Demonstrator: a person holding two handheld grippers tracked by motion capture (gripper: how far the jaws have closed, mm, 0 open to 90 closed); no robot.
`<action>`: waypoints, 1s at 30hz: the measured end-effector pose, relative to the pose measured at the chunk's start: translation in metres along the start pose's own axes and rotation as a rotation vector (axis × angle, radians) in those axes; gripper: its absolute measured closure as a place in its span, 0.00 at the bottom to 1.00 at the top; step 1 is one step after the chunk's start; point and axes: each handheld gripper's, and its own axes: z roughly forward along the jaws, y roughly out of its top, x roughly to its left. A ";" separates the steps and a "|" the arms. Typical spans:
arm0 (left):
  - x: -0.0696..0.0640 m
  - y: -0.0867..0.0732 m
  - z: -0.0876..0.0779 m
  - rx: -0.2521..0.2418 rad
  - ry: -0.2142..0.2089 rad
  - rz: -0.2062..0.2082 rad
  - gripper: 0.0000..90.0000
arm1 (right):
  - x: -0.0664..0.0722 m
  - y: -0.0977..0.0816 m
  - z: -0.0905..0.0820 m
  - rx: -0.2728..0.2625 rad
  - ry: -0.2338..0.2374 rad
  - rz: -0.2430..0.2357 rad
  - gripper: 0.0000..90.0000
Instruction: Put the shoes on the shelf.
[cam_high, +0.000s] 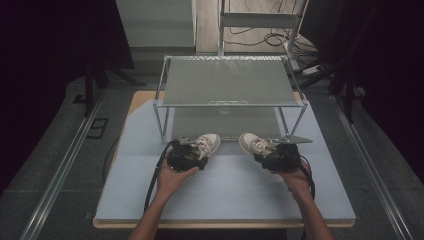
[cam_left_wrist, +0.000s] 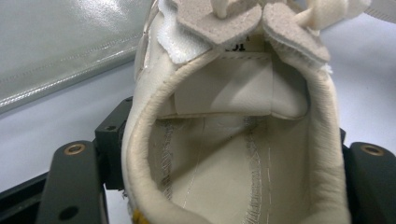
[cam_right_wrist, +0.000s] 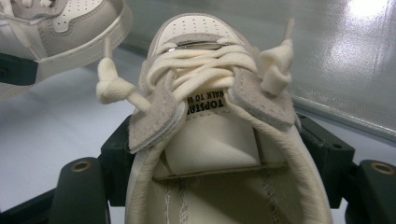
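Two cream and beige lace-up sneakers sit just in front of the metal rack, toes pointing away from me. My left gripper (cam_high: 191, 152) is shut on the heel end of the left sneaker (cam_high: 208, 143). In the left gripper view its collar (cam_left_wrist: 233, 140) lies between the two black jaws. My right gripper (cam_high: 272, 154) is shut on the heel end of the right sneaker (cam_high: 251, 143). The right gripper view shows its laces and tongue (cam_right_wrist: 210, 93) between the jaws, with the other sneaker (cam_right_wrist: 70, 28) at the upper left.
A two-level metal rack (cam_high: 230, 82) with grey shelf sheets stands at the far half of the pale blue table mat (cam_high: 225, 195). Its thin legs (cam_high: 161, 122) flank the lower shelf. Cables trail from both grippers toward me. Dark curtains and floor rails surround the table.
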 end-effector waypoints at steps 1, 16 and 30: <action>0.000 0.001 0.001 0.000 -0.001 -0.005 0.32 | 0.000 0.000 0.001 0.000 -0.002 0.001 0.31; 0.004 0.021 0.015 0.009 0.001 -0.012 0.32 | -0.002 0.016 0.021 0.015 -0.028 0.012 0.31; 0.003 0.038 0.028 0.027 0.011 -0.007 0.32 | -0.005 0.028 0.039 0.006 -0.055 0.043 0.31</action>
